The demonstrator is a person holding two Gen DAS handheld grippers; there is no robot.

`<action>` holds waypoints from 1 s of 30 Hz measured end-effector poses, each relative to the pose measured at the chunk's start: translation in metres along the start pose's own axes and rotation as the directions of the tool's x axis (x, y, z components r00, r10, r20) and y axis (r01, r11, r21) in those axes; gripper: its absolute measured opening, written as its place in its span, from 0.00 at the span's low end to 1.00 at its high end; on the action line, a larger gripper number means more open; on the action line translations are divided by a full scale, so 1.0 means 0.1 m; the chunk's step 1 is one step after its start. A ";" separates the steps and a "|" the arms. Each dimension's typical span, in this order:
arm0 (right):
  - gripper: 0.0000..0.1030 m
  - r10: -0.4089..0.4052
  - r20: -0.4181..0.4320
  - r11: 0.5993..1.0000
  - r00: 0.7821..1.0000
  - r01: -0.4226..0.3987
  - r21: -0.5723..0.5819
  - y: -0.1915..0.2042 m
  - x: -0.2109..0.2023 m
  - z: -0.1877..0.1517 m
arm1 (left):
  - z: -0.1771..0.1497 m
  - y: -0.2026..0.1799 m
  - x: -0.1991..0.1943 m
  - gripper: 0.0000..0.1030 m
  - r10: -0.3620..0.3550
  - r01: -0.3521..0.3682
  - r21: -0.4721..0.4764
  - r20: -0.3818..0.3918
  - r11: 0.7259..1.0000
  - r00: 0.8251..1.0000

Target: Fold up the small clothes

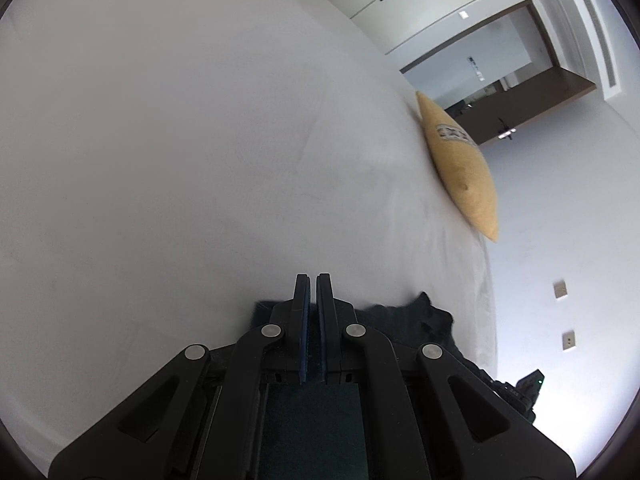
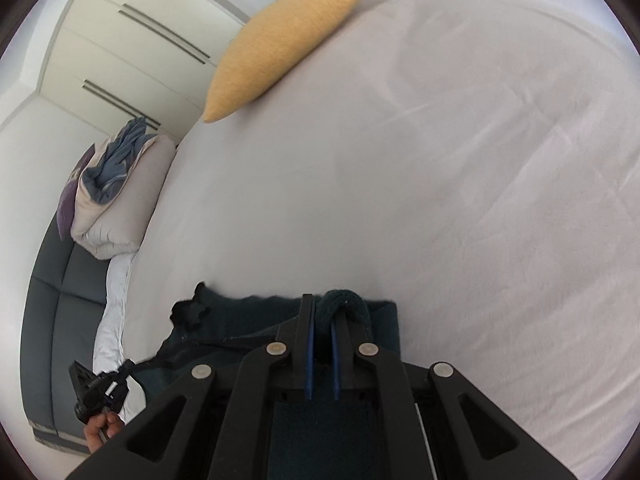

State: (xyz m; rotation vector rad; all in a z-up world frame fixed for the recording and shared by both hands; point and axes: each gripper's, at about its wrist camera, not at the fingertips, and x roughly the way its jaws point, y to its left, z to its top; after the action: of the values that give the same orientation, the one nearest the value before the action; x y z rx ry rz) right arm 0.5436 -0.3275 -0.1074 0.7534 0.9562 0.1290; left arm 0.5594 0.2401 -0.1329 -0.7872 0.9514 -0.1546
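Note:
A dark teal garment (image 1: 404, 320) hangs between both grippers over a white bed sheet (image 1: 160, 140). My left gripper (image 1: 313, 280) has its jaws nearly together on the garment's edge, and the cloth runs under it and off to the right. In the right wrist view my right gripper (image 2: 326, 300) is shut on a thick fold of the same garment (image 2: 240, 316), which bulges over the right finger. The cloth stretches left toward the other gripper (image 2: 96, 392), held by a hand.
A yellow cushion (image 1: 460, 164) lies at the bed's far edge, and it also shows in the right wrist view (image 2: 280, 44). A pile of pillows and bedding (image 2: 116, 192) sits on a dark sofa (image 2: 56, 300). Wardrobe doors (image 2: 132, 40) and walls stand beyond.

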 end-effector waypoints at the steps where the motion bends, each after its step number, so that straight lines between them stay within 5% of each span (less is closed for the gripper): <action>1: 0.06 0.000 -0.004 1.000 1.000 0.000 0.011 -0.02 0.03 0.01 | 0.01 0.05 0.04 0.02 0.019 -0.019 -0.003 -0.004 1.000 1.000; 4: 0.06 0.002 -0.021 0.998 1.000 0.000 0.058 -0.11 0.13 0.03 | 0.07 0.18 0.17 0.02 0.023 -0.024 -0.032 -0.012 0.999 1.000; 7: 0.18 0.064 0.003 0.989 0.998 -0.064 0.136 -0.21 0.08 0.04 | 0.10 0.25 0.05 0.03 -0.007 0.010 -0.068 0.052 0.998 0.999; 11: 0.91 0.020 0.200 0.974 0.980 -0.064 0.216 -0.31 -0.31 0.04 | 0.06 0.03 -0.12 0.03 0.001 -0.004 0.022 0.098 1.000 0.995; 14: 0.87 0.041 0.274 0.965 0.961 -0.109 0.239 -0.33 -0.59 0.02 | -0.09 -0.34 -0.19 0.03 -0.039 0.028 0.122 0.088 0.992 0.995; 17: 0.79 0.091 0.174 0.992 0.980 -0.105 0.075 0.01 -0.58 -0.12 | -0.31 -0.72 -0.03 0.03 -0.064 0.057 0.242 0.023 0.969 0.998; 20: 0.75 0.183 0.056 0.983 0.982 -0.181 -0.029 0.32 -0.42 -0.36 | -0.55 -0.98 0.33 0.03 0.021 -0.012 0.350 -0.021 0.937 1.000; 25: 0.75 0.271 -0.081 0.960 0.959 -0.275 -0.054 0.65 0.04 -0.70 | -0.67 -0.86 0.80 0.03 0.150 -0.133 0.344 -0.025 0.930 0.988; 28: 0.74 0.291 -0.132 0.954 0.948 -0.298 -0.037 0.69 0.32 -0.79 | -0.69 -0.57 0.80 0.03 0.120 -0.106 0.287 -0.032 0.952 0.992; 30: 0.54 0.274 -0.115 0.960 0.955 -0.278 -0.020 0.57 0.41 -0.75 | -0.71 -0.50 0.79 0.03 0.090 -0.079 0.295 -0.024 0.952 0.996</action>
State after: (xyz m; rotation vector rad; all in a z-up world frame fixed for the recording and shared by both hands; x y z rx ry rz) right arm 0.5218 -0.2287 -0.1258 0.8512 0.9468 0.4359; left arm 0.5619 0.1313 -0.1761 -0.4691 0.9690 -0.2311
